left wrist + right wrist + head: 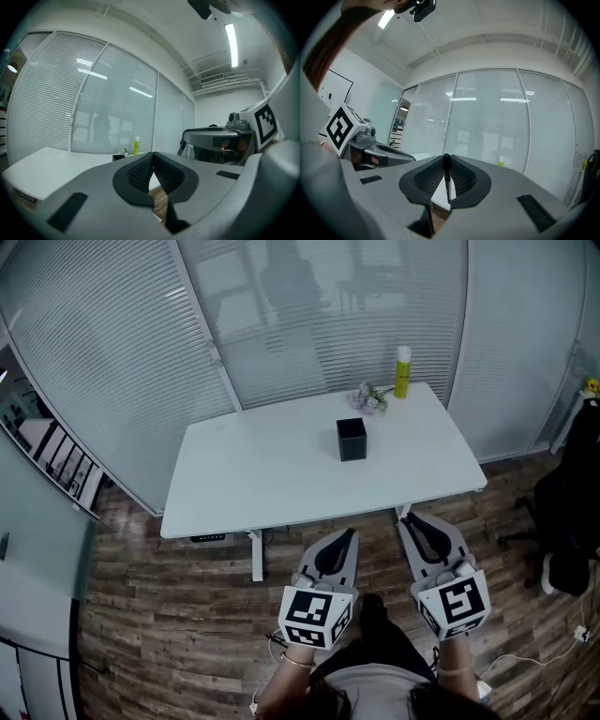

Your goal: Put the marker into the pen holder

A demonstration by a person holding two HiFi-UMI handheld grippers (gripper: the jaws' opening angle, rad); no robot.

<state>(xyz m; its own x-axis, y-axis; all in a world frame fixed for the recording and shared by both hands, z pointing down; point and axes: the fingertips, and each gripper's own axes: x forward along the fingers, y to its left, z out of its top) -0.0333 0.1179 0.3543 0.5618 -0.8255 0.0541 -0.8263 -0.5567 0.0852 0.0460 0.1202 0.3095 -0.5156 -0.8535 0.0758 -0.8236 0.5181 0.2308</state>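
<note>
- Closest in the head view, left claw (351,533) and right claw (411,518) hang over the plank floor (169,615), short of the white bench (262,484); black-and-white square codes mark their cubes. Black pen holder (352,439) stands mid-bench, bare top all round it; a yellow bottle (402,371) stands behind it at the far edge, by slatted glass walls.
- Left gripper view: left claw (152,153) has its pads pressed together, nothing between.
- Right gripper view: right claw (446,158) clamps a black marker (447,178) upright, well short of the pen holder.
</note>
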